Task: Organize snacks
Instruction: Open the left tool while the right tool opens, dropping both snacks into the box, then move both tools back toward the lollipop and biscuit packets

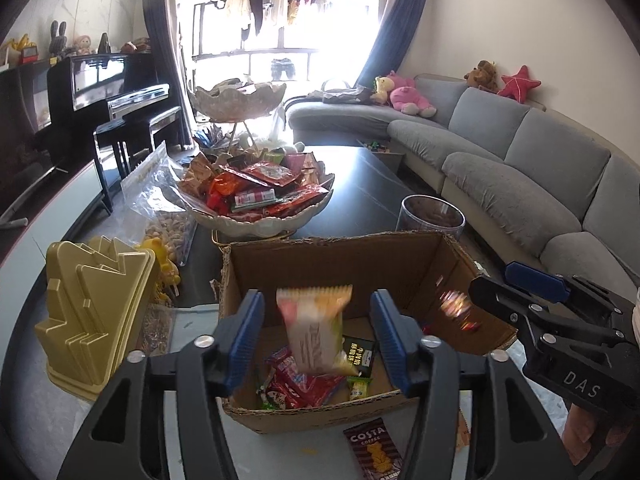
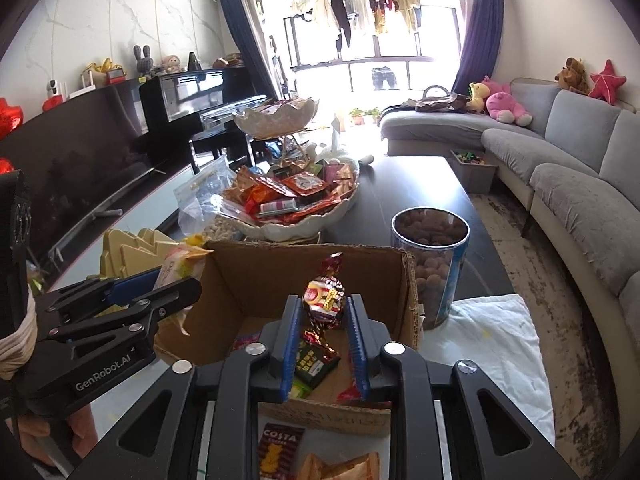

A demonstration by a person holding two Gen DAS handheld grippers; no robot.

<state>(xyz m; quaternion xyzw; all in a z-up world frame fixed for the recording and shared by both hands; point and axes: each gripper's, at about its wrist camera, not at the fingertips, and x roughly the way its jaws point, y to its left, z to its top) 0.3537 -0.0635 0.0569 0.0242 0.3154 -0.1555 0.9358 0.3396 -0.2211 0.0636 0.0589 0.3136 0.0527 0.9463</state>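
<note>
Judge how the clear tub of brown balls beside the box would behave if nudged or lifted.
The tub stands upright, tall, flat-bottomed, so it would probably slide rather than roll. It looks nearly full, so likely heavy for its size and steady against a light nudge. Its top looks open and its wall smooth; tipping could spill the balls, and the tongs might slip on it.

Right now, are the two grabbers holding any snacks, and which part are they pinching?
The right gripper pinches a shiny twist-wrapped candy around its lower middle. The left gripper is open; a blurred pale snack packet sits between its fingers over the cardboard box, apparently unpinched.
</note>
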